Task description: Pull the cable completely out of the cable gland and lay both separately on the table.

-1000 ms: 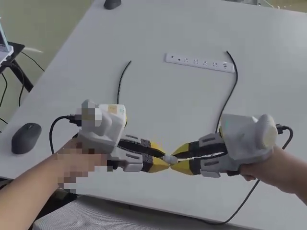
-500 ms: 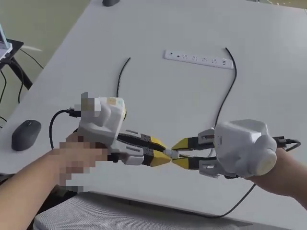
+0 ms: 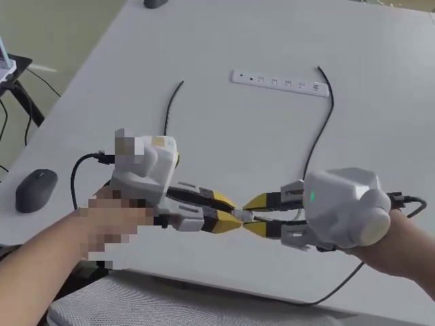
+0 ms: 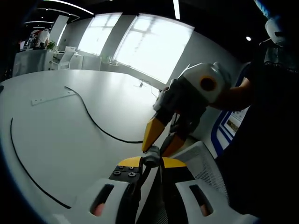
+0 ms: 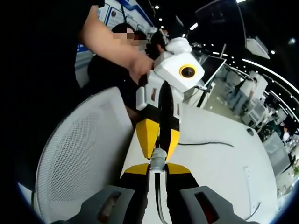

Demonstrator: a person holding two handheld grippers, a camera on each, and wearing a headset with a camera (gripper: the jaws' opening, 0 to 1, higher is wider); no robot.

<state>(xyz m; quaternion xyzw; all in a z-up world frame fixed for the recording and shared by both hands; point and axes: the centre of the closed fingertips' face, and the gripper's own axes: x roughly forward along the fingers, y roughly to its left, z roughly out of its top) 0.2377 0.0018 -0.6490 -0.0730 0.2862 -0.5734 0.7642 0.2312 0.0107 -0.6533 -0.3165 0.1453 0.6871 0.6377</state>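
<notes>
I am clamping my left gripper (image 3: 228, 222) on the cable gland (image 3: 241, 217) and pinching its opposite end with my right gripper (image 3: 253, 219), above the counter's (image 3: 238, 136) near edge. The pale cable (image 5: 159, 198) is trailing back between the right jaws.

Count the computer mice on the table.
2. One mouse sits at the left edge of the table; a cropped dark shape at the far edge looks like another. More may lie out of view.
</notes>
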